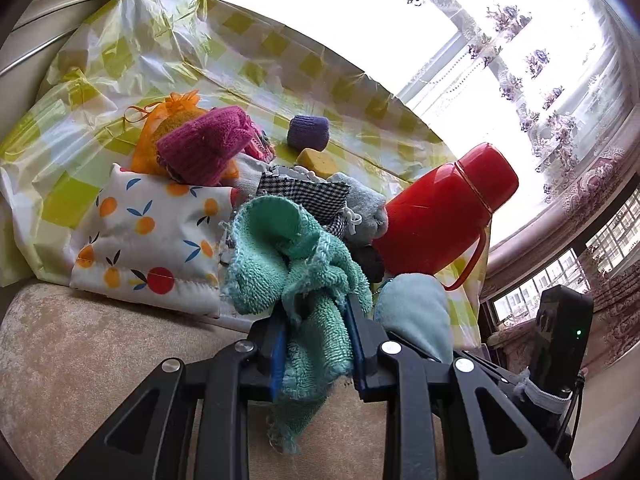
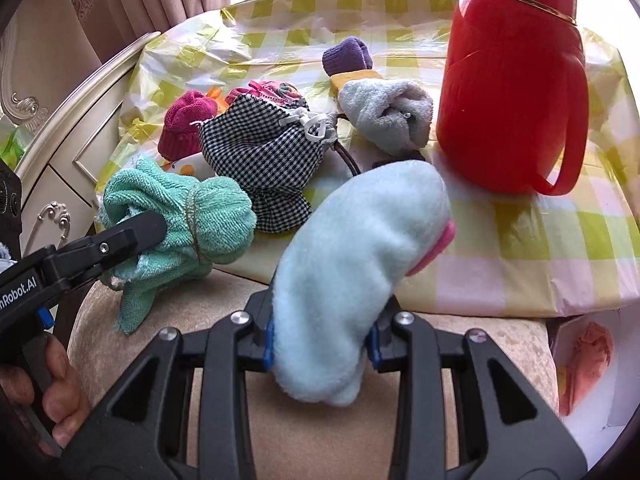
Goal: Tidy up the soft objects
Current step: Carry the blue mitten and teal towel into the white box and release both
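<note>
My left gripper (image 1: 316, 308) is shut on a teal terry towel (image 1: 288, 256), which hangs bunched between its blue pads over the table's near edge. The right wrist view shows the same towel (image 2: 200, 216) tied with a band in the left gripper's (image 2: 148, 228) grip. My right gripper (image 2: 322, 320) is shut on a pale blue plush cloth (image 2: 360, 248) with a pink edge, held upright just off the table. On the table lie a checked drawstring pouch (image 2: 264, 152), a magenta knit hat (image 2: 184, 124), a grey-blue rolled towel (image 2: 392, 116), a purple knit roll (image 2: 348, 56) and a yellow sponge (image 1: 316, 160).
A tall red jug (image 2: 508, 100) stands at the table's right. The yellow-check plastic cover (image 2: 520, 240) drapes the table. An orange-print cloth bag (image 1: 148, 236) and an orange mesh bag (image 1: 160, 120) lie left. A beige cushion (image 1: 100, 360) is below, a cream dresser (image 2: 60, 152) left, a white box (image 2: 588, 360) right.
</note>
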A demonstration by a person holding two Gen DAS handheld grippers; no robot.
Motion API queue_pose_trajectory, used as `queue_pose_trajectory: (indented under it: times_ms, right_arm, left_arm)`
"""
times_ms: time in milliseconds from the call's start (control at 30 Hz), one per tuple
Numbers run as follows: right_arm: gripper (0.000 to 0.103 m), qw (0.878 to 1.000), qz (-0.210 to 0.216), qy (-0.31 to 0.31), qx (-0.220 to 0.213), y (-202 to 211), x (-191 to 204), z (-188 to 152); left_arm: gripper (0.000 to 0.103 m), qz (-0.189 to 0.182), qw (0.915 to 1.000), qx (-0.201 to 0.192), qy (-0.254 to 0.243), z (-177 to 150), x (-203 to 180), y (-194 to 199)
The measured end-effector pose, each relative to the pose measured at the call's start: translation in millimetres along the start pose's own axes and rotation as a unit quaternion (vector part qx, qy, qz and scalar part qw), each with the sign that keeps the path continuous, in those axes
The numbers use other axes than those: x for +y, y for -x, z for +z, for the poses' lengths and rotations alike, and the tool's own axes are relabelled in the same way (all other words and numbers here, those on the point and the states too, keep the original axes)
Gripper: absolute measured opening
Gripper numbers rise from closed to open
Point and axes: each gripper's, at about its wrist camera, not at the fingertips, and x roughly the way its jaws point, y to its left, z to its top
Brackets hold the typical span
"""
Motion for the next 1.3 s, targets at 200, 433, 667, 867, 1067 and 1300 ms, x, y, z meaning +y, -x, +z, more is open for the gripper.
queue_pose_trajectory:
  times_ms: [200,433,667,867,1067,1300]
  right_arm:
    - [0.037,1.000,-0.007,-0.024,-0.018,-1,-21,30]
    - [0.037,0.996,-0.033,-0.071,-0.041,39,-67,15]
    - [0.037,0.987,-0.077,-0.129,-0.057,72,-127,-3]
    - [0.037,0.980,-0.100,-0.163,-0.053,78,-161,-20]
    - [0.037,0.974,-0.114,-0.190,-0.050,82,-189,-31]
    - [0.037,0.964,-0.145,-0.216,-0.059,99,-221,-45]
  left_arm:
    - [0.027,-0.014,0.9995,0.010,-0.026,-8,-29,-5]
    - [0.025,-0.047,0.9960,0.033,-0.069,-18,-77,-23]
    - [0.014,-0.086,0.9865,0.060,-0.126,-28,-138,-51]
    - [0.024,-0.056,0.9865,0.066,-0.138,-29,-149,-63]
    - [0.082,0.034,0.9793,0.079,-0.183,-21,-149,-90]
    - [0.081,0.087,0.9462,0.183,-0.253,-31,-160,-159]
